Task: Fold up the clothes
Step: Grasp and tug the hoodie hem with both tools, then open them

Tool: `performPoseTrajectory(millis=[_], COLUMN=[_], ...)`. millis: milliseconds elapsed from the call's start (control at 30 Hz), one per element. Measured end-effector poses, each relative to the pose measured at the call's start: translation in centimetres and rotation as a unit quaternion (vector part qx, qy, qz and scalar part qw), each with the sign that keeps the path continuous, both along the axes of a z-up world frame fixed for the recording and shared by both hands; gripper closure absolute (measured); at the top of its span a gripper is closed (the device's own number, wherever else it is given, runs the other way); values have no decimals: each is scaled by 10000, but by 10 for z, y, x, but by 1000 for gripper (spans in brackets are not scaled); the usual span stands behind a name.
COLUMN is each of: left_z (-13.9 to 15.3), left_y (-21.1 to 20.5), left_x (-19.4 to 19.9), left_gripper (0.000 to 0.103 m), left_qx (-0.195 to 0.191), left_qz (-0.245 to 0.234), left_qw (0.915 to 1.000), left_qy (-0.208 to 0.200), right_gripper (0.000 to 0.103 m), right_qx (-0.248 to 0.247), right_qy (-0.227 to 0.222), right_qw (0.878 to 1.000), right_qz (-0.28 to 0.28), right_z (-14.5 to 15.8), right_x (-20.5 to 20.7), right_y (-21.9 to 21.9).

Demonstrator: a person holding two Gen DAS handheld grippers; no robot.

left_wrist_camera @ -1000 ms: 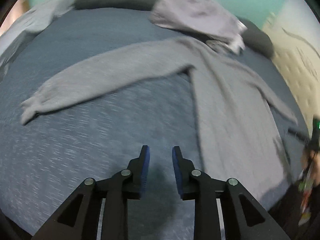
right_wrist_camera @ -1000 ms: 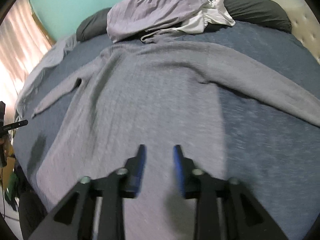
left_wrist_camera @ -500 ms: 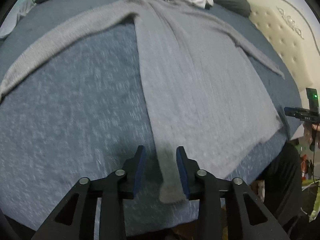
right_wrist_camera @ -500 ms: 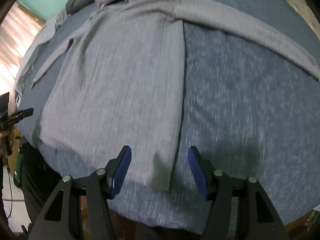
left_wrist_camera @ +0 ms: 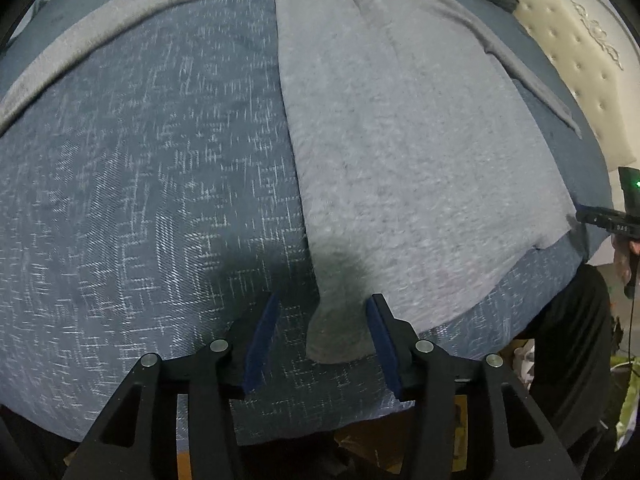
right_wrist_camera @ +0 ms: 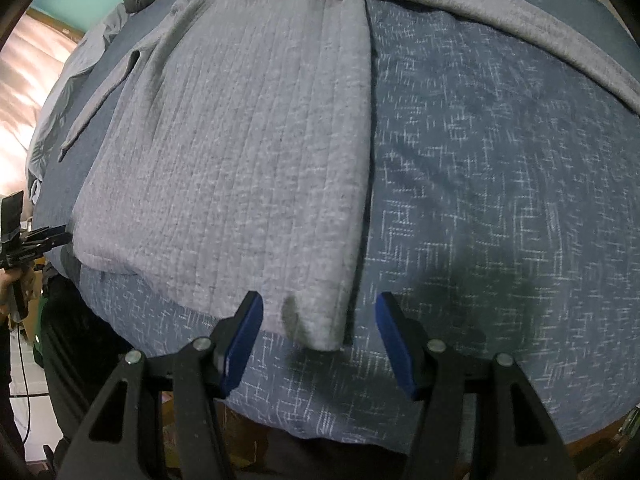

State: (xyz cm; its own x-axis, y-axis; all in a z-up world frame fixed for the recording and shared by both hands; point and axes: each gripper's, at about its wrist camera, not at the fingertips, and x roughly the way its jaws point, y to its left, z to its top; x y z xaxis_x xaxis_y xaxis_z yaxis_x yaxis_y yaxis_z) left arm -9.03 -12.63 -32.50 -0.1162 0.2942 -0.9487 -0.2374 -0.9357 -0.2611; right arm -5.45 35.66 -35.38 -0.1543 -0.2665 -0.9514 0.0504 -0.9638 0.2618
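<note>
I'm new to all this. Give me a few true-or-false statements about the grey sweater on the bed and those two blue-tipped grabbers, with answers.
1. The grey knit sweater lies spread flat on the blue woven bedspread. True.
2. The left gripper is clamped tight on the sweater. False: its jaws are opening, and the hem corner lies between them unpinched.
3. The right gripper straddles the other bottom corner, jaws open. True.
4. The sweater is already folded in half. False: both sleeves stretch out sideways.
</note>
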Motion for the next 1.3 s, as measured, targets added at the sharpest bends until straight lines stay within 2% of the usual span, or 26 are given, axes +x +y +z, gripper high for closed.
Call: performPoseTrajectory(millis=[100,133,167,200,233,267,300,333,400,567,800,967,1167,1300], left_z=[-5,-6,-6,-6,-5,-4,-3,-2,2,26,48,46,13,1], left_y=[1,3,5,7,8,10,12,14,18,16,6,5,7,2], left_x=[2,4,5,6,7,8,10,11,14,22,30,39,38,39], left_gripper=[53,57,62,73,81,85,93,95,96,97,97,97,97,93], left_qx=[146,174,190,167,163,164,164,128,41,129,88,68,-66,-45], left_qz=[-40,-90,-90,6,-33,-69,-108,-163,-259,-268,-325,-333,-166,-29], left_qw=[9999,9998,9998,9999,9998,9998,9998,9997,9993,9985,9978,9981,9996,9999], left_qy=[-60,-62,-35,24,50,74,105,160,259,469,570,510,215,101], right_gripper=[48,57,64,69,78,86,90,95,96,98,98,98,98,97], right_qx=[-56,-78,-98,-116,-135,-153,-176,-219,-249,-255,-177,-138,-89,-202], right_qy=[-57,-74,-67,-44,-20,3,25,60,161,514,810,736,452,425], right_qw=[10000,9999,9999,9999,9999,9999,9998,9997,9995,9981,9950,9954,9975,9975], right_qz=[-28,-35,-29,-15,0,14,31,54,96,227,556,592,533,532], right_z=[-6,-7,-8,-9,-9,-9,-9,-7,-1,31,72,65,32,28], right_x=[1,1,1,1,1,2,2,2,5,12,37,50,48,45], right_y=[1,1,0,-1,-2,-4,-5,-7,-9,-8,-5,-5,-10,-10])
